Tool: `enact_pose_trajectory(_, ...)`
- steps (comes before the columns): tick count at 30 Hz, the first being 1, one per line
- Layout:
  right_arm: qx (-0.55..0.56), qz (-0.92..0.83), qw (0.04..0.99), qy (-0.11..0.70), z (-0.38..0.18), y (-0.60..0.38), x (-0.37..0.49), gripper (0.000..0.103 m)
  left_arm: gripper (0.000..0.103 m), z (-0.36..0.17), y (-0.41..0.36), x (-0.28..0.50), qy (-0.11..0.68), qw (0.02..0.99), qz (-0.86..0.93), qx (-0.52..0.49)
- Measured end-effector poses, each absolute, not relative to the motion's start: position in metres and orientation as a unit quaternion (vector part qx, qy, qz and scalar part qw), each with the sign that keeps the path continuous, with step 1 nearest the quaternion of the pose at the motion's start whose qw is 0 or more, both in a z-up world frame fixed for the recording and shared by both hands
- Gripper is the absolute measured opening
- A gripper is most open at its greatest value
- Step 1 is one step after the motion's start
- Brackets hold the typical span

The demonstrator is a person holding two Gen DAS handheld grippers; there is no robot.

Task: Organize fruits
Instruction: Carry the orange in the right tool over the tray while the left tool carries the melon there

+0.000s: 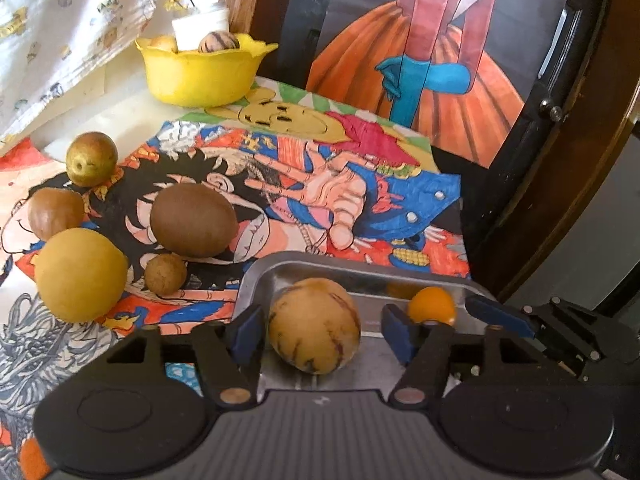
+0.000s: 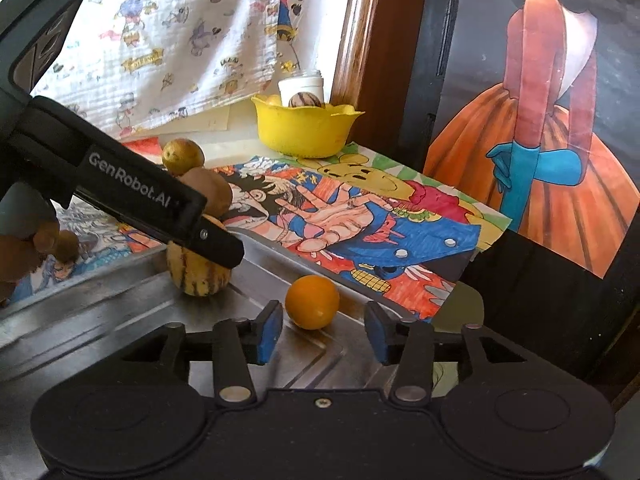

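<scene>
A tan striped melon-like fruit (image 1: 314, 326) lies on a steel tray (image 1: 368, 276), between the open fingers of my left gripper (image 1: 320, 334), which do not touch it. It also shows in the right wrist view (image 2: 198, 274) under the left gripper's body. A small orange fruit (image 2: 313, 297) lies on the tray (image 2: 100, 312) just ahead of my open right gripper (image 2: 323, 330); it also shows in the left wrist view (image 1: 432, 305). Several brown and yellow fruits (image 1: 192, 220) lie on the drawing-covered table.
A yellow bowl (image 1: 202, 70) holding fruits and a white jar stands at the back by a wooden frame. A printed cloth (image 2: 160, 40) hangs at the back left. A painting of an orange skirt (image 2: 540, 140) leans at the right.
</scene>
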State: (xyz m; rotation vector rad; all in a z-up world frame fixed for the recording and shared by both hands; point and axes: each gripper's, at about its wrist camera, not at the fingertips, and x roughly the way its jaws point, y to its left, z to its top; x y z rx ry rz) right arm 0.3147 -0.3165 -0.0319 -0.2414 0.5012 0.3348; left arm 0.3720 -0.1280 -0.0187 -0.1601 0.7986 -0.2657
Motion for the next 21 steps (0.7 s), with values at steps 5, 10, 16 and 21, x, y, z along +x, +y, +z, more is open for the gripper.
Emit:
enact_pose_trajectory(5,-0.099,0.156,0.953,0.240,-0.018,-0.321,0.292,0.078,0.090,0.000,-0.124,0.353,0.362,0.921,-0.120,-0.079)
enact_pose_trajectory(10,-0.084,0.150,0.956,0.236,-0.001,-0.320,0.265,0.100,0.102,0.021,-0.114,0.324,0.329,0.935,-0.100,-0.082)
enact_pose_trajectory(16,-0.063,0.144,0.962,0.221,0.019,-0.315,0.232,0.102,0.102,0.041,-0.099,0.287,0.297,0.947,-0.088,-0.086)
enact_pose_trajectory(21,-0.039,0.142,0.965,0.217,0.030,-0.309,0.203,0.102,0.103,0.050,-0.084,0.254,0.278,0.952,-0.078,-0.100)
